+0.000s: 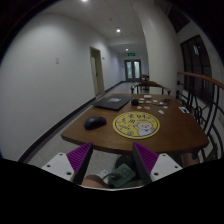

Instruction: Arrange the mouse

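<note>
I see a long corridor with smooth pale walls and a glossy light floor, ending in a glazed double door at the far end. A second door sits in the left wall. Ahead of my gripper stands a long wooden table with a rounded near edge and a warm brown, slightly shiny top. On its near part lies a round yellow mat with a printed cartoon pattern, flat on the wood. Further back on the table rests a closed dark laptop, flat and rectangular, and beyond it several small objects I cannot identify. A dark chair with a curved wooden rail stands at the right side of the table. The mouse is a small, dark, smooth domed shape sitting on the bare wood just left of the yellow mat, apart from it, well beyond my fingers. My jaws stand wide apart with nothing between the purple pads; below them I see a person's clothing, grey-green fabric
</note>
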`<state>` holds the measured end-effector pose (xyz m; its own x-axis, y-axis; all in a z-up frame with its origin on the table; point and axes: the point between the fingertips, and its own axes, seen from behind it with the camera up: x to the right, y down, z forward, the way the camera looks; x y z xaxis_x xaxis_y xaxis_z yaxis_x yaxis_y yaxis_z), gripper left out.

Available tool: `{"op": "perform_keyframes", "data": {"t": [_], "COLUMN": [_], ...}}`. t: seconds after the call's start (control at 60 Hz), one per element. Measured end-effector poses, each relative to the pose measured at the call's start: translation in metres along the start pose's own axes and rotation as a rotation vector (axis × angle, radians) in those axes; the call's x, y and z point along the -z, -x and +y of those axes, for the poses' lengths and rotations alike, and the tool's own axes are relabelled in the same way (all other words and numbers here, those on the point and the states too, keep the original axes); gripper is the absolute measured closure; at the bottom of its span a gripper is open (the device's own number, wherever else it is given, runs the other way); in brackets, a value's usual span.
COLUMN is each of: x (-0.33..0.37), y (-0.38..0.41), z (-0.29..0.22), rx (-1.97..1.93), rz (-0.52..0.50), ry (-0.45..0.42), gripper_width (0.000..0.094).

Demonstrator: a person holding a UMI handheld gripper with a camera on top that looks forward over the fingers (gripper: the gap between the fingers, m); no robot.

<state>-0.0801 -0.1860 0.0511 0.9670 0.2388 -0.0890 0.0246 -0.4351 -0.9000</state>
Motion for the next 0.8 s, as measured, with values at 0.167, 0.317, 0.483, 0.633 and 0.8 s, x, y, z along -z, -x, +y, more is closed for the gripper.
{"op": "perform_keyframes", "data": {"t": [0.167,0.317,0.483,0.633,0.8], "x": [-0.027,-0.064,-0.126,-0.183,-0.232], "y": [0.021,0.048,0.093,0.109,0.116], "z": [-0.001,-0.014,-0.011,-0.006,-0.025], "rx": [0.032,0.048,0.074,0.085,0.062], "rz": [-0.022,-0.06,-0.104,-0.062,-0.001], "ry": [0.007,0.003,0.055,0.116,0.133], "gripper_width": [0.0127,0.0124,0.0127,0.0134,0.0137]}}
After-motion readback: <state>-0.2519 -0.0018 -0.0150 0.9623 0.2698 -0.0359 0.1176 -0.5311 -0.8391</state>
